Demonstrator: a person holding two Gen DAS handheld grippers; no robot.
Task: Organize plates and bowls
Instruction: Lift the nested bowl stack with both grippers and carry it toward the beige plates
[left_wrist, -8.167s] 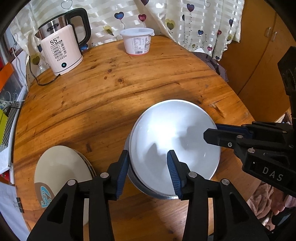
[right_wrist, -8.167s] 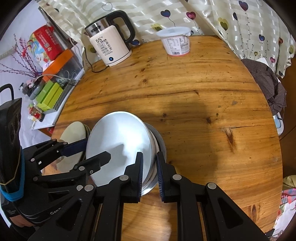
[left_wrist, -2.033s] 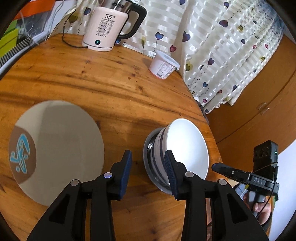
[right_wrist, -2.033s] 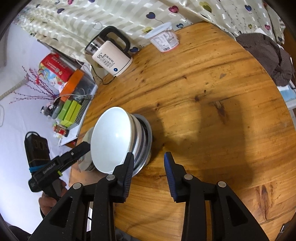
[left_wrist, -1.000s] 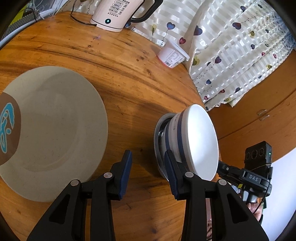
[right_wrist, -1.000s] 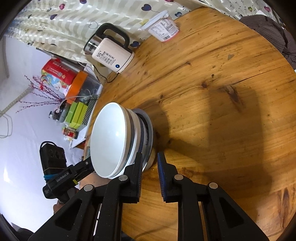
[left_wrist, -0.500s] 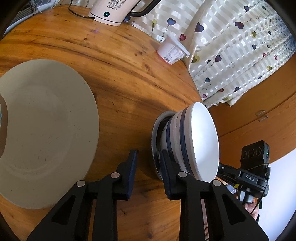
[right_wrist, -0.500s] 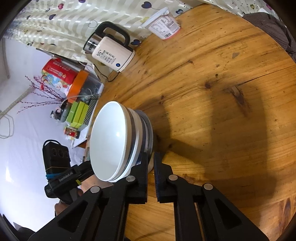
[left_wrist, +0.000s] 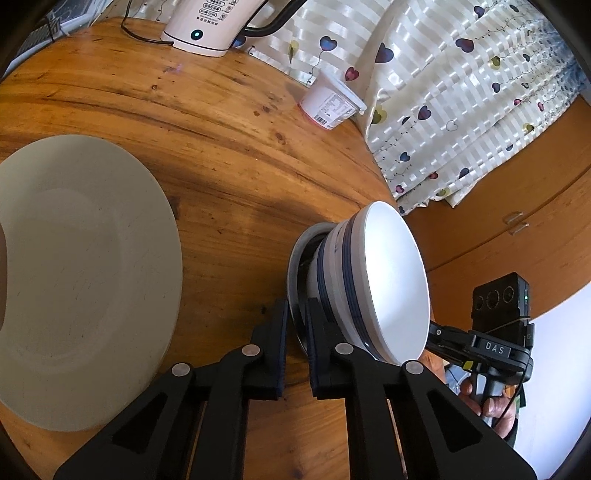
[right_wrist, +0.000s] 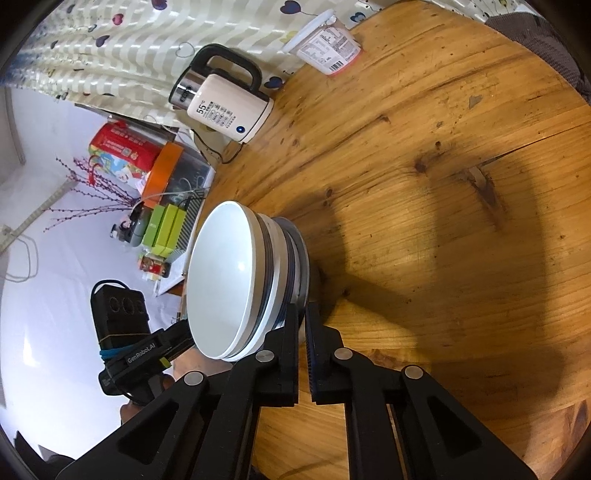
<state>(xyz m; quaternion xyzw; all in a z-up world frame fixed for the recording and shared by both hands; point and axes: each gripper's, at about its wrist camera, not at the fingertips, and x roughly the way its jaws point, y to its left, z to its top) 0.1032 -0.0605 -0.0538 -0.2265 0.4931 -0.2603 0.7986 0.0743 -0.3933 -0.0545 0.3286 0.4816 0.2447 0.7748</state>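
We note white bowls (left_wrist: 391, 280) banded in dark blue, a beige plate (left_wrist: 85, 280), an amber wooden table (right_wrist: 443, 184), a cream kettle (right_wrist: 229, 107) with black handle, and a cream-striped curtain (left_wrist: 461, 92) dotted with multicoloured hearts.

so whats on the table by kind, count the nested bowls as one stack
plates: 2 (beige plate, steel plate)
bowl stack: 1, sitting on the steel plate
kettle: 1
lidded tub: 1
total: 5

Bright daylight, sharp focus, heavy fisheye distortion, dark vignetted corners
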